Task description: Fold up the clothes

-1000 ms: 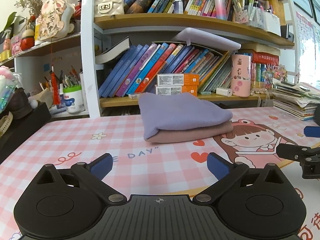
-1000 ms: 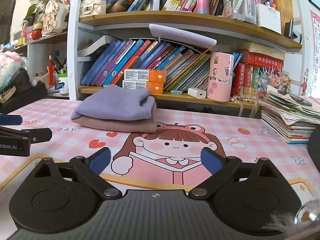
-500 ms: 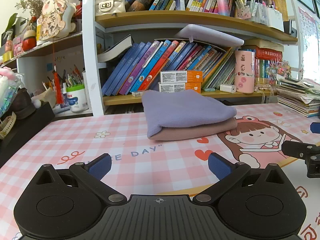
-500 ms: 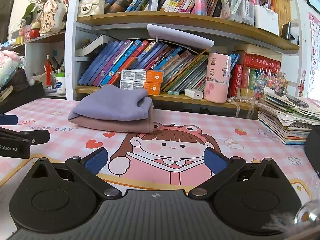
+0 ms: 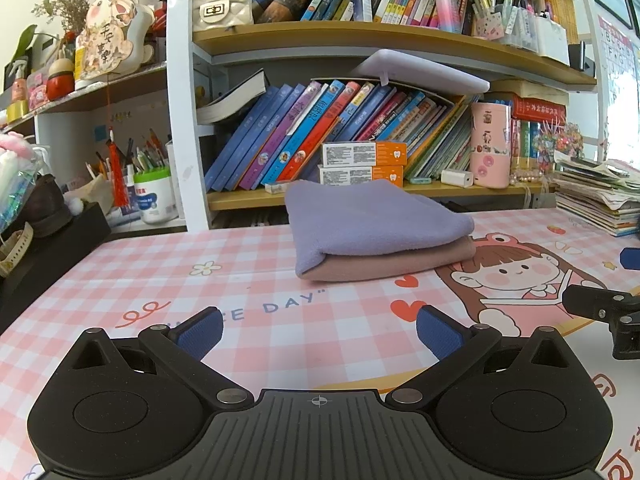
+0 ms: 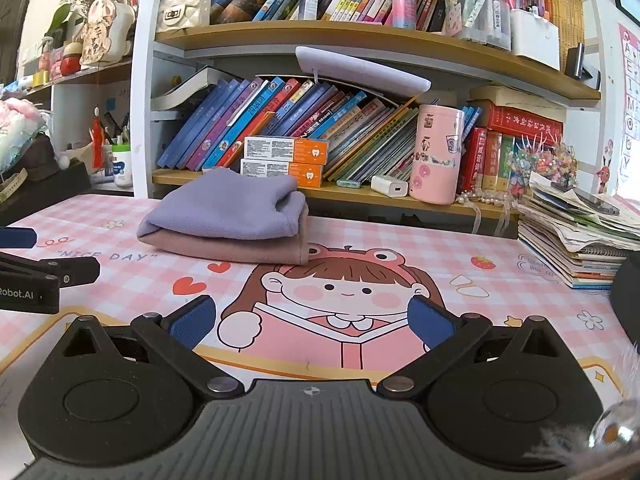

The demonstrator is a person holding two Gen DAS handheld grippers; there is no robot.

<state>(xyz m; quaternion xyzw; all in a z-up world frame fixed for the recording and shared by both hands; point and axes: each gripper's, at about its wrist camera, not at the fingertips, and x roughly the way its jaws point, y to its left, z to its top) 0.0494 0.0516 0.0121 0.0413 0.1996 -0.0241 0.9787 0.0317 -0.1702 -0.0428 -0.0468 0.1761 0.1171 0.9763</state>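
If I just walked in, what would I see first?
Probably the folded purple cloth stacked on a pink cloth in the middle of the checked pink table mat. Beside them on the mat is a big cartoon girl reading. Behind stands a crowded bookshelf, and both claws sit open and empty up front.

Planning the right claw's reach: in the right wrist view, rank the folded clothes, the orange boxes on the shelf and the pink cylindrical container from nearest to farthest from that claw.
1. Folded clothes, on the mat, ahead and left of the right claw.
2. Orange boxes and pink cylindrical container: both on the low shelf behind the mat, boxes left, container right; too close to call.
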